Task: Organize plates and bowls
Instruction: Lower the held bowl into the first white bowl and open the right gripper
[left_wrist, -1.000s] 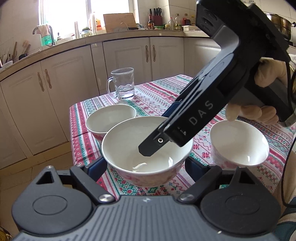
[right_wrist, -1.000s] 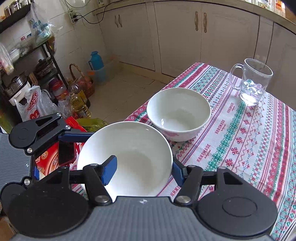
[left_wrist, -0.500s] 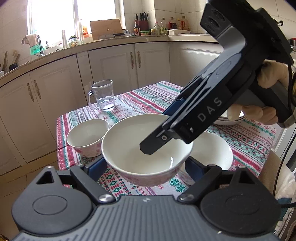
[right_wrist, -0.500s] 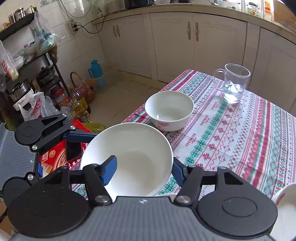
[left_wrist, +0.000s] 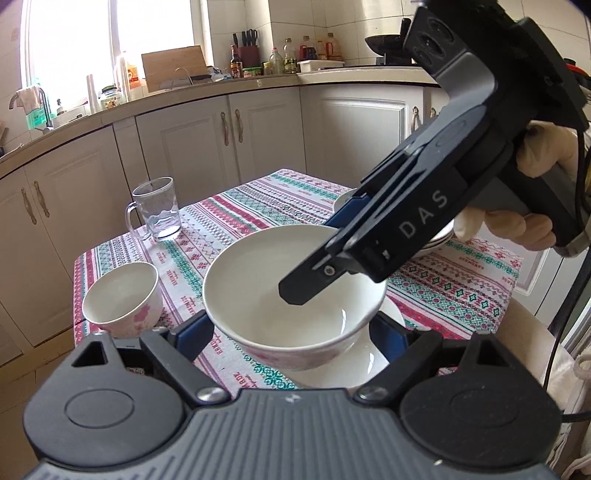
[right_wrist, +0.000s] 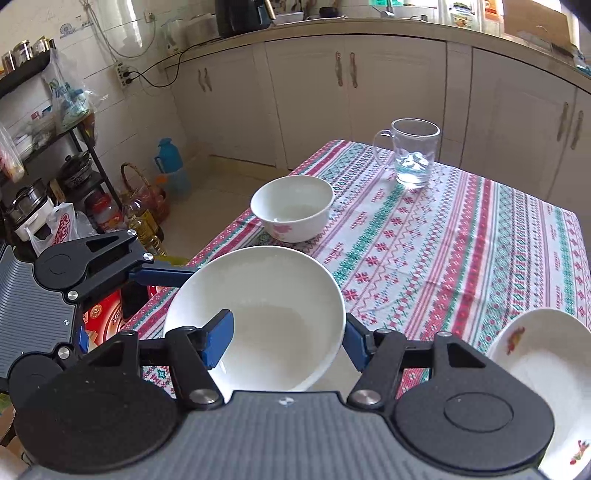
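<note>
**Both grippers carry one bowl above the table**

The left gripper (left_wrist: 291, 332) clamps the large white porcelain bowl (left_wrist: 295, 295) by its outer walls; the right gripper (right_wrist: 286, 332) pinches the same bowl's rim, one blue finger (right_wrist: 218, 338) inside. The bowl now hangs over a second white bowl (left_wrist: 354, 363), which it mostly hides. The small white floral bowl (right_wrist: 293, 206) and clear glass mug (right_wrist: 413, 153) sit farther from the held bowl than a second ago. A white decorated dish (right_wrist: 546, 373) is cut off at the frame edge.

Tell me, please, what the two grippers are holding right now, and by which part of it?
Both hold one large white bowl. The left gripper clamps its outer sides; the right gripper pinches its rim, one finger inside and one outside.
</note>
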